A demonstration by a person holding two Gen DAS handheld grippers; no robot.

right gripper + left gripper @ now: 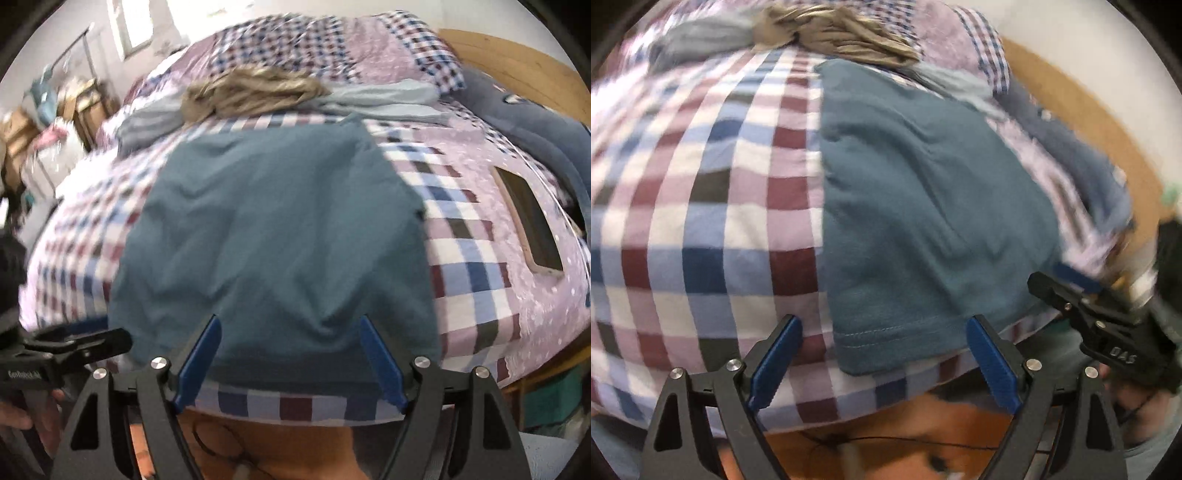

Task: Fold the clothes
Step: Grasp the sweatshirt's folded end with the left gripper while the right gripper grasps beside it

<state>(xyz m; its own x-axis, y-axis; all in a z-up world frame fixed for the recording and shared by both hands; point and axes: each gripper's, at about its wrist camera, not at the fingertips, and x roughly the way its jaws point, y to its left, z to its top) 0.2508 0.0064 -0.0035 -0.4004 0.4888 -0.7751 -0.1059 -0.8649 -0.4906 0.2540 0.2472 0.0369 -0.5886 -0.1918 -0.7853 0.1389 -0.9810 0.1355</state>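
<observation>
Here the teal garment lies spread flat on the checked bedspread, and everything else can be placed against it. Its hemmed near edge runs close to the foot of the bed, where a strip of checks shows between the cloth and the bed's edge. The right gripper hovers just above that near edge with its blue fingers spread wide, one to either side of a small pucker in the fabric; the pads do not press on the cloth and nothing is grasped. The left gripper hangs over the garment's near left corner, where the stitched hem ends; its blue fingers are likewise parted and released, one over the bedspread beside the corner and the other over the hem, holding nothing. In the left wrist view the right gripper shows as a black tool beside the garment's near right corner, and in the right wrist view the left gripper reaches in by the near left corner, with a hand behind it. Beyond the garment's far edge lies a crumpled tan garment atop a pale grey-blue one. To the right of the teal cloth a dark tablet rests on the spread, and further right a slate-blue garment lies heaped against the wooden bed frame.
</observation>
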